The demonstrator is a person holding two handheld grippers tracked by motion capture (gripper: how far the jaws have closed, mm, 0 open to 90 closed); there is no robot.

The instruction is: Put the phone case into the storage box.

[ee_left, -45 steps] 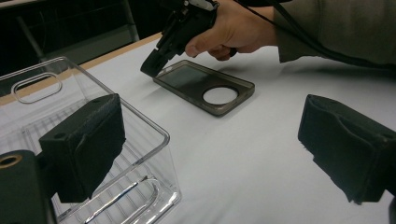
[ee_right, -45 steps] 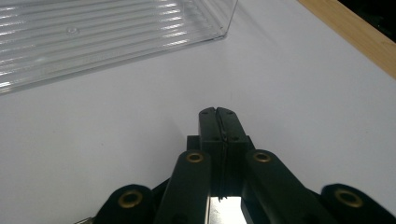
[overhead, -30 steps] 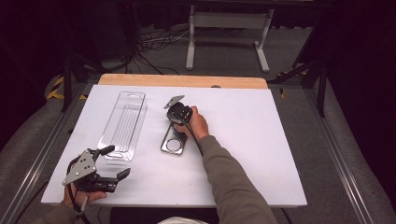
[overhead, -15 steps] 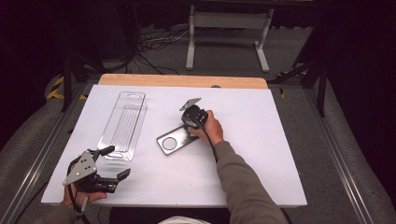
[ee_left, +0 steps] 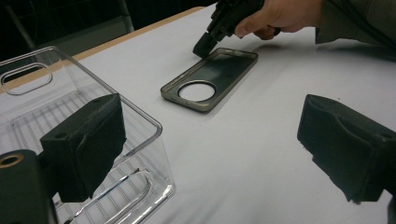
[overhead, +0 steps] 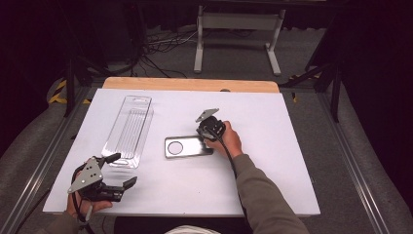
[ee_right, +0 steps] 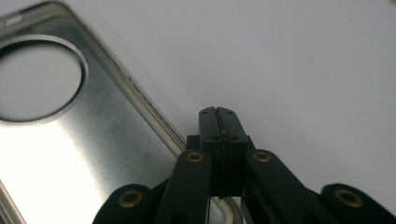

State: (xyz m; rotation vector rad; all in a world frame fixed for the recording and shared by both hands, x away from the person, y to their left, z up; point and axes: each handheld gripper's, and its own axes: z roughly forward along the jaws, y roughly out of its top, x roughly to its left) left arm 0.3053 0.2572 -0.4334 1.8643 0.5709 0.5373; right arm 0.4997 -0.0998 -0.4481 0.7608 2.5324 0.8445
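The right gripper (ee_right: 219,112) has its jaws pressed together with no gap, and in the right gripper view the thin rim of the phone case (ee_right: 84,140) seems to be caught between them near the case's corner, low in the frame, though the pinch itself is partly hidden by the jaws. A grip on the edge makes sense, since the case lies flat and offers nothing else to take hold of. In the high view the case (overhead: 187,146) lies at the centre of the white table (overhead: 272,161), its round cut-out toward the left, with the right gripper (overhead: 208,132) at its right end. The left gripper (overhead: 117,170) rests at the lower left of that frame, jaws wide apart and holding nothing, probably waiting its turn. Just above it lies a clear tray (overhead: 129,131), a likely place for the case. The left gripper view adds what the high view cannot: the case (ee_left: 210,79) is a shallow shell with a raised lip, and the right gripper (ee_left: 205,46) comes down steeply onto its far edge, while the tray (ee_left: 93,154) stands close at the left.
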